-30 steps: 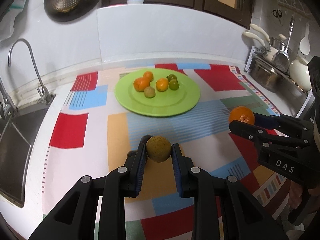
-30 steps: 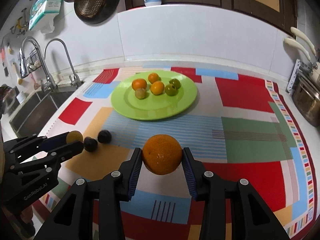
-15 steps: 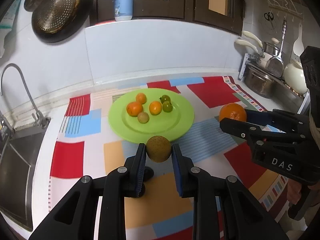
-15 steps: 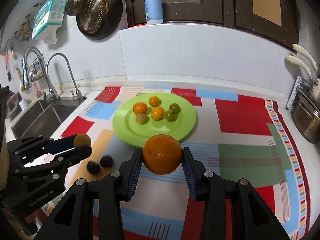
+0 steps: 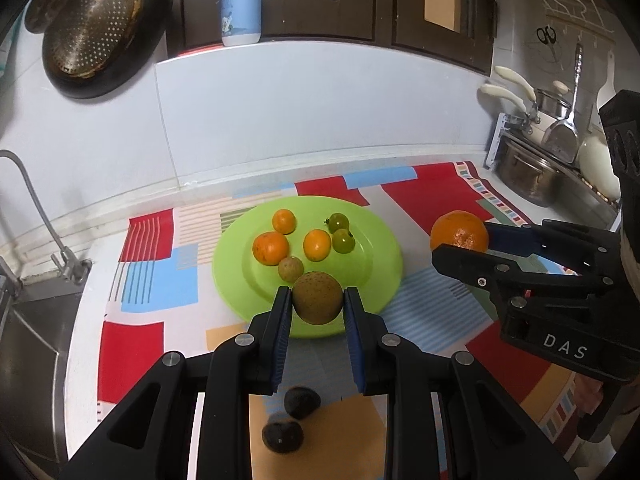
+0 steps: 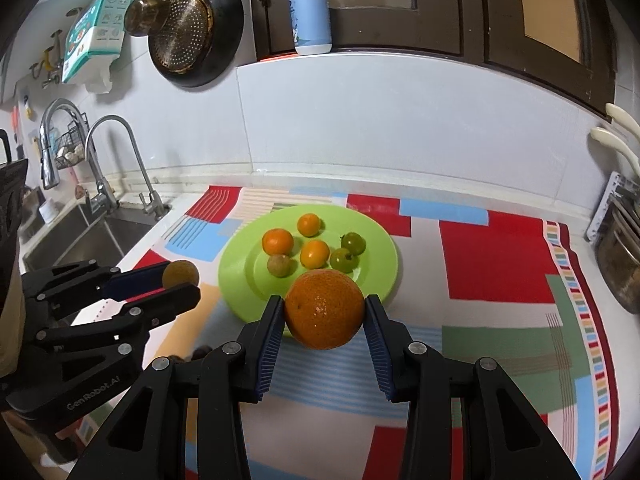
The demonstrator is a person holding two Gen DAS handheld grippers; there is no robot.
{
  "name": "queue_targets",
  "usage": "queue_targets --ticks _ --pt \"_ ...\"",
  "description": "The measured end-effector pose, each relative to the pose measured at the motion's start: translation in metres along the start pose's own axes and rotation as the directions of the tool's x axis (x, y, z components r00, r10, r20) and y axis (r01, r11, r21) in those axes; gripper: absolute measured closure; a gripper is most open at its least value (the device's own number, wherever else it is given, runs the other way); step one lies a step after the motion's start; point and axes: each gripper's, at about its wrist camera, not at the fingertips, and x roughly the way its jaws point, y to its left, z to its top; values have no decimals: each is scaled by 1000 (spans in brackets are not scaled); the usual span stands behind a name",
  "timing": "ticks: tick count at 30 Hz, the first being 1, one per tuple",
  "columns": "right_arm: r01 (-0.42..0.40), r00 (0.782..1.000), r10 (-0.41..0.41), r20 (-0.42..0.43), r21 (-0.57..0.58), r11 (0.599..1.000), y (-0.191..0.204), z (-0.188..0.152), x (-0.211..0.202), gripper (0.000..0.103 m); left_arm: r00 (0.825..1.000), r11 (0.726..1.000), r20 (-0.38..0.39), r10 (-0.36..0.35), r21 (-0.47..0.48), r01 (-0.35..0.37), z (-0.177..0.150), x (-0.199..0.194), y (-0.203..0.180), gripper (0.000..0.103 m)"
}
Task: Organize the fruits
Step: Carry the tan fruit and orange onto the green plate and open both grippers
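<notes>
Orange [image 6: 324, 309] clamped between the pads of the right tongs [image 6: 325, 312], held in the air just short of the plate's near rim; grip is across the widest part, pads flat on either side, which should keep a round fruit from rolling out. Brown fruit [image 5: 317, 297], smaller and rough-skinned, clamped the same way in the left tongs [image 5: 317, 300], also in the air over the plate's near edge; kind of fruit not certain.

Plate [image 5: 384, 240], green, sits on the patterned mat [image 6: 492, 248] toward the back of the desk; it carries three small oranges [image 5: 270, 247], two green fruits [image 5: 343, 240] and one small brown fruit [image 5: 290, 268], grouped loosely around the centre and mostly apart; near half of the plate is bare, likely the room meant for the two carried pieces.

Two dark fruits [image 5: 301, 401] lie on the mat below the left tongs, near each other, not yet collected.

Judgement: both pieces are in transit to the plate, release not yet done; lowering onto the bare near part would avoid knocking the fruits already there; round fruit may roll on a shallow plate if let go from height.

Sink [image 6: 80, 232] and tap at the left edge of the desk; pots on a rack at the right.
</notes>
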Motion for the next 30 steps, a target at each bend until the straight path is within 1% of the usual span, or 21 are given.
queue_targets --ticks 8,16,23,30 --pt "-11 1000 11 -12 -9 1000 -8 14 24 62 999 1000 -32 -8 6 9 12 29 7 77" --pt "-39 998 38 -56 -18 999 -13 19 56 62 996 1000 -84 -20 14 21 18 56 15 77" --pt "-69 992 66 -110 -18 997 -17 17 86 62 987 998 -158 -40 33 46 18 83 16 77" --pt "-84 985 80 -153 -25 996 -22 15 112 62 977 994 -203 -61 73 77 18 103 12 77"
